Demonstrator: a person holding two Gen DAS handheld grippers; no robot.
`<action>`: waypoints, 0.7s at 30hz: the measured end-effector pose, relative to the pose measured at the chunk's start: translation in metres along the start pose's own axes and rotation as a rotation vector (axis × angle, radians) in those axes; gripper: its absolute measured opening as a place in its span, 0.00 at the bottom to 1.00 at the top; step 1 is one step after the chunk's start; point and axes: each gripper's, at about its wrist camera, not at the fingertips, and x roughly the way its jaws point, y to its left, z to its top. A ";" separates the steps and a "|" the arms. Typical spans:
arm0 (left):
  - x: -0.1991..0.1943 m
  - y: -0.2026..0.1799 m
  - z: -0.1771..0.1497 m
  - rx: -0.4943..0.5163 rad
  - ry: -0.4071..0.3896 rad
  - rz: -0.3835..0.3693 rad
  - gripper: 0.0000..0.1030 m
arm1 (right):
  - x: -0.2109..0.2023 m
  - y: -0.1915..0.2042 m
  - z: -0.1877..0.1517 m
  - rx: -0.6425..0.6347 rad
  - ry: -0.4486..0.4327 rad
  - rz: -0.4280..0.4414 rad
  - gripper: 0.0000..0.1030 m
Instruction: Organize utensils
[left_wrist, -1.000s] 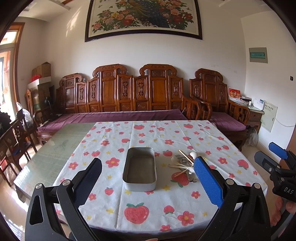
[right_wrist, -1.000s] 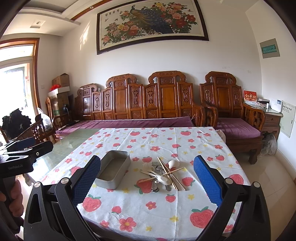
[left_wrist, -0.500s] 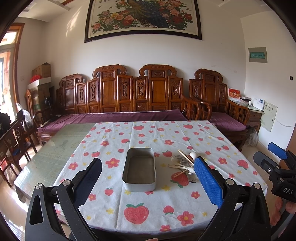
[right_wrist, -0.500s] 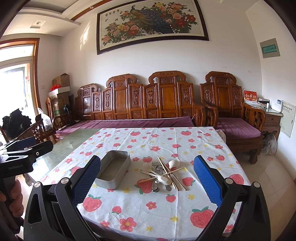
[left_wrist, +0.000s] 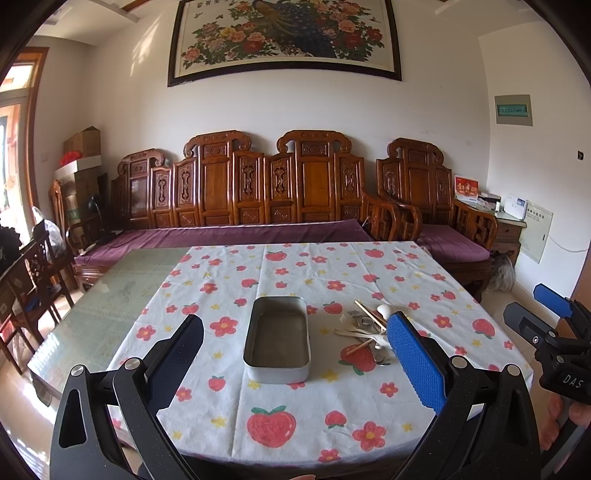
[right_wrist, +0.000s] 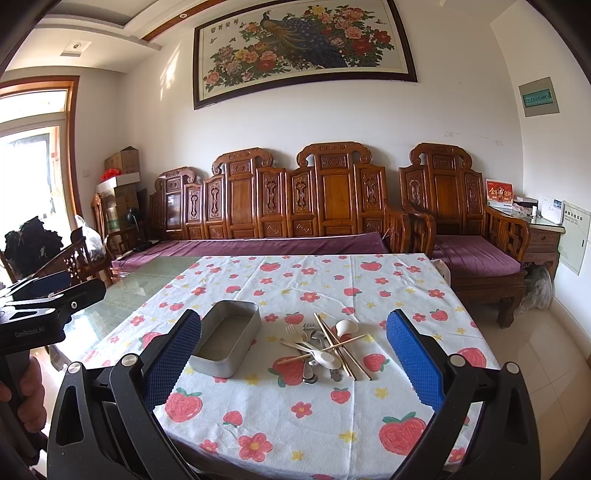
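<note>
White letters reading "DAS" are showing on the black body of the right gripper (left_wrist: 554, 325), seen at the right edge of the left wrist view. "GenRobot.AI" is showing in pale letters on the black body of the left gripper (right_wrist: 51, 291), at the left edge of the right wrist view. The red card (right_wrist: 499, 192) on the side cabinet and the green wall panel (right_wrist: 538, 98) are carrying characters too small to read.
</note>
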 end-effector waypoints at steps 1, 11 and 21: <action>0.000 0.000 -0.001 0.000 0.000 0.000 0.94 | 0.000 0.000 0.000 0.000 0.000 0.000 0.98; -0.002 -0.001 0.001 -0.001 -0.003 -0.001 0.94 | -0.001 0.000 0.000 0.000 -0.001 0.001 0.98; -0.003 -0.001 0.001 -0.002 -0.004 0.000 0.94 | -0.001 0.000 0.000 0.000 -0.001 0.000 0.98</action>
